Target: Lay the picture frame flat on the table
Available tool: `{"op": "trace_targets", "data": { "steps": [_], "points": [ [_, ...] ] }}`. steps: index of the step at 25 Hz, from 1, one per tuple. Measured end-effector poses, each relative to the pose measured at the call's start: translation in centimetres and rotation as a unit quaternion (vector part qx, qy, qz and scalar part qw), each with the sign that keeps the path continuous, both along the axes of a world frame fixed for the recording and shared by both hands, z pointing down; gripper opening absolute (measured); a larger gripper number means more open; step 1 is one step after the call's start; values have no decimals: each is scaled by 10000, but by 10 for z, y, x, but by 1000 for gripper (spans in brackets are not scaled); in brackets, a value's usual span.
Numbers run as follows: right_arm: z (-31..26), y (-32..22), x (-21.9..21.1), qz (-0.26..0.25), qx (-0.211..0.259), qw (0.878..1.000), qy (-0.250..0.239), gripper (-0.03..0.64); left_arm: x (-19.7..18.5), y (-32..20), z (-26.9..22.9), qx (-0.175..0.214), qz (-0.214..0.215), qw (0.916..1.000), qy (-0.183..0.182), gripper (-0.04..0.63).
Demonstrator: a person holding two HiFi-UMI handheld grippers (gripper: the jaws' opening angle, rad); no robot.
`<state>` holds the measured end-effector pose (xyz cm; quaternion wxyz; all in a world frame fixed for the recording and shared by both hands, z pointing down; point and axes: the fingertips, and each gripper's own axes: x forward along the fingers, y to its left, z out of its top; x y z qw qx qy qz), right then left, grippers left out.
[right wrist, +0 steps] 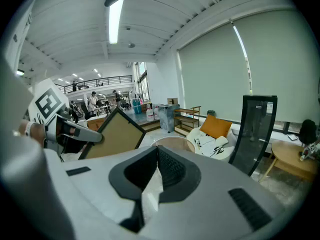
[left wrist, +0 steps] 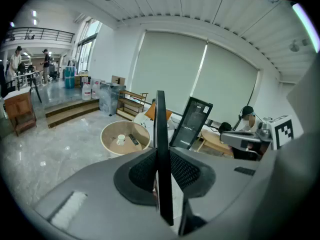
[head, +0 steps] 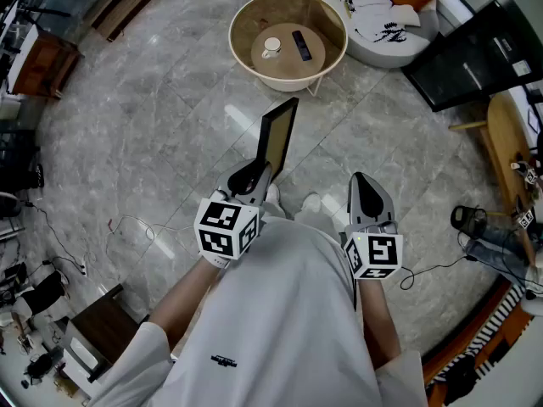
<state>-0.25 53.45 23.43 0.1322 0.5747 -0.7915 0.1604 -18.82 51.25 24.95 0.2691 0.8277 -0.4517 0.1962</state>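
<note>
- Left gripper [head: 254, 176] is clamping the picture frame [head: 278, 138] by its lower edge, jaws pressing on both faces.
- Frame is standing edge-on, its long axis running up and away from that gripper toward the round table [head: 280, 80], which is lying well ahead.
- Right gripper [head: 366, 190] is hanging alongside, jaws together, holding nothing.
- Counting: one frame, one table, and on it one cup [head: 271, 47] and one remote [head: 302, 45].
</note>
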Motion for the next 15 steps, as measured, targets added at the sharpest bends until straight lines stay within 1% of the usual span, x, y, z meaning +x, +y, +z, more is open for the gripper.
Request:
{"op": "trace_targets", "data": {
  "steps": [4, 10, 15],
  "points": [
    [2, 1, 0, 13, 1, 10000, 9, 6, 0, 3, 4, -20, 25, 10000, -24, 69],
    [4, 7, -9, 40, 1, 10000, 91, 5, -7, 6, 6, -30, 70, 10000, 46, 69],
    [-4, 6, -13, 265, 139, 9995, -101, 6, -18, 5, 9, -35, 90, 9999, 75, 69]
  ]
}}
